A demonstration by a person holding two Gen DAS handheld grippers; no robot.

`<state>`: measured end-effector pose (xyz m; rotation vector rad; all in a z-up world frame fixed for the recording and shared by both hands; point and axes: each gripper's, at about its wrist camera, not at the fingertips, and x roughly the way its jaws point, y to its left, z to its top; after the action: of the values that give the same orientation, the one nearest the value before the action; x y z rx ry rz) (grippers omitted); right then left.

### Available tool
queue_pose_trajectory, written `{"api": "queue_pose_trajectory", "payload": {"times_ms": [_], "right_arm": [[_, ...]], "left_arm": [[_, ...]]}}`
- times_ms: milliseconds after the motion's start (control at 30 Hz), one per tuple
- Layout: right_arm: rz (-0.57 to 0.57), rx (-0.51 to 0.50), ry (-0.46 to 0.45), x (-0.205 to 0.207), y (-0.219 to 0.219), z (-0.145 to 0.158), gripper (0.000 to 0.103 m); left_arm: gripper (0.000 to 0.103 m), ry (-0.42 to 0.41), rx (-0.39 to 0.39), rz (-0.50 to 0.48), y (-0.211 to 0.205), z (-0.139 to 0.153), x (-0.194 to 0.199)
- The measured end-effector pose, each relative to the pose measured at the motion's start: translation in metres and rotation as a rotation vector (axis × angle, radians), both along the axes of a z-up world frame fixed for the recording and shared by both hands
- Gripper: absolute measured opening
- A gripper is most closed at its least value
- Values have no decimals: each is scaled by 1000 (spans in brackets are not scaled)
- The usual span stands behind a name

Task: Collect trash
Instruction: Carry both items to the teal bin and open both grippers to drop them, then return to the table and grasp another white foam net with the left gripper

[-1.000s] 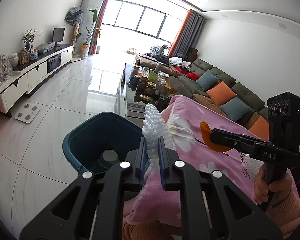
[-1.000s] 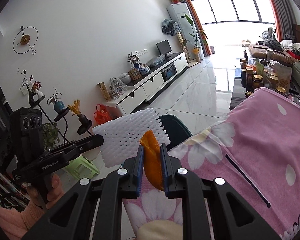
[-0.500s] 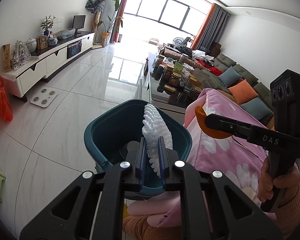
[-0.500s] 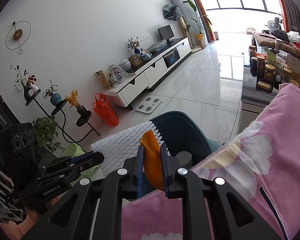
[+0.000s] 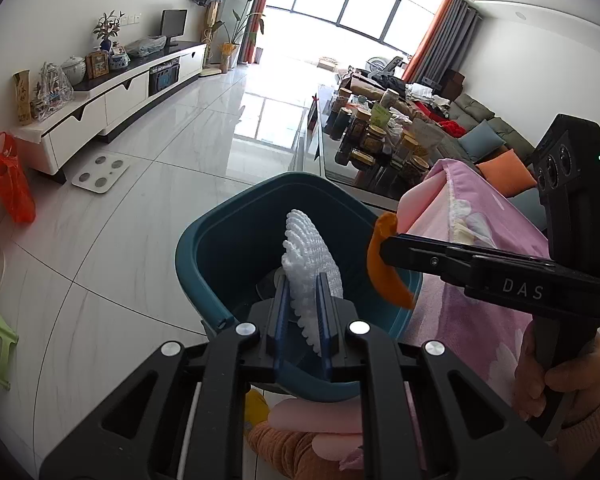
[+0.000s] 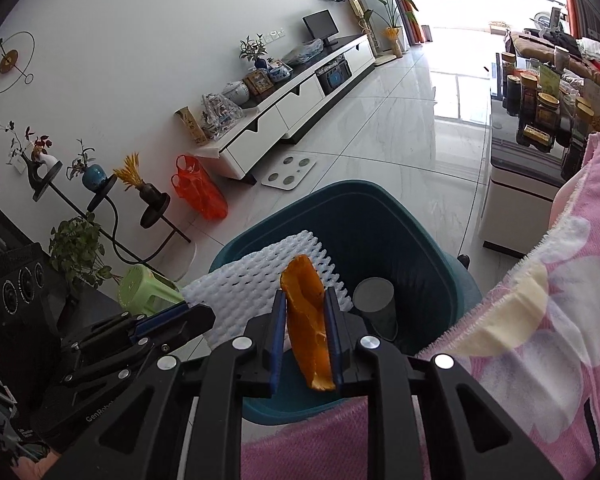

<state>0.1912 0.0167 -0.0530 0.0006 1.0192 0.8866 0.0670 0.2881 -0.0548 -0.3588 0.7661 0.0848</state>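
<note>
Teal bin (image 5: 204, 264) mouth is open upward, clear except for white foam netting (image 5: 310, 256) in the left gripper (image 5: 304, 320) and orange peel (image 6: 306, 320) between the opening jaws of the right gripper (image 6: 306, 336), both hanging over the opening; one pale round object (image 6: 374, 294) on the bin floor. Pink floral blanket (image 6: 540, 320) crowds the bin's right rim, with the jar-laden glass table (image 5: 340, 160) just beyond it. White tiled floor (image 5: 140, 208) left of the bin is open out to the scale (image 5: 100, 172), orange bag (image 5: 10, 178) and green stool (image 6: 146, 290).
</note>
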Motion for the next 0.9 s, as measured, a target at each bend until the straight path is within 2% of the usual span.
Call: {"api": "queue_pose_trajectory", "payload": {"times_ms": [33,100,167,400,533,600,667,900], "right_arm": [[-2,-6,2,0,0,-1,19],[-9,-4,5,0,-1,-1,26],[-14,1,6,0,-3,-1,27],[-22,32,-6,-10,-19,7,28],[-25,58,-44,-21,-40,19,31],[-31,75,-73,-30,-52,28,35],[-34,93,-105,-39,-67,37,37],[-71,122,-214,-74,-127,63,44]], "left_arm": [[13,4,2,3,0,-2,2],[17,8,2,2,-2,-5,7],[26,12,-3,3,-2,-8,8],[33,-1,-12,3,-5,-10,4],[38,-42,0,-16,-13,2,-3],[41,-66,10,-31,-19,10,-8],[47,-93,19,-51,-28,18,-13],[53,-185,34,-188,-80,46,-30]]}}
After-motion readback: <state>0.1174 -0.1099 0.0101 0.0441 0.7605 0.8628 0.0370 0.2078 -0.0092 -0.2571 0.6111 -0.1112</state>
